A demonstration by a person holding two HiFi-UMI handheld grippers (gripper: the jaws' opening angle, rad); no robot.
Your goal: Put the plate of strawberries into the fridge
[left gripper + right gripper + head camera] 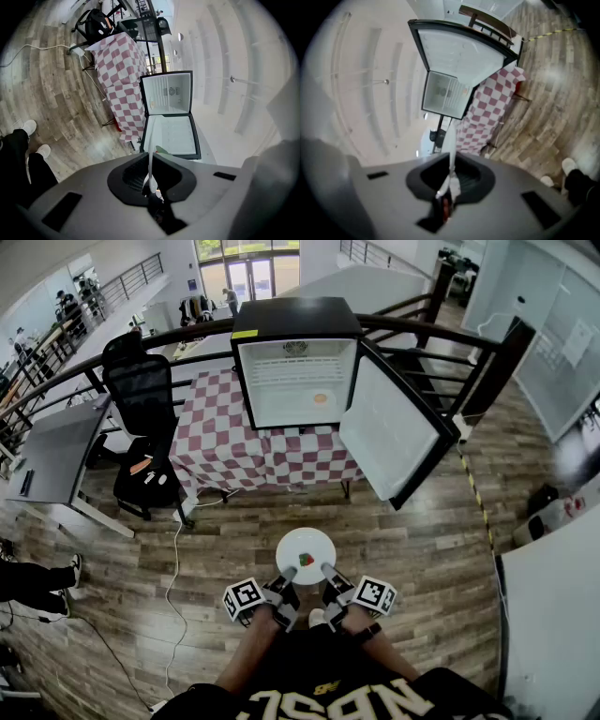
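We hold the plate [317, 542] between our two claws: the left claw [284, 581] is clamped on its near-left rim and the right claw [330, 575] on its near-right rim, each pinching the thin white edge. Strawberries [306, 560] lie on the plate just ahead of the claw tips. Well ahead of both claws the fridge [295, 320] stands on a checkered cloth [225, 442], its door [389, 427] open, with one small orange thing [320, 397] inside.

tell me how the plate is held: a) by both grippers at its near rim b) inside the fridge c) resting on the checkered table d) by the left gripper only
a: the left gripper and right gripper each clamp the near rim of the plate, short of the fridge.
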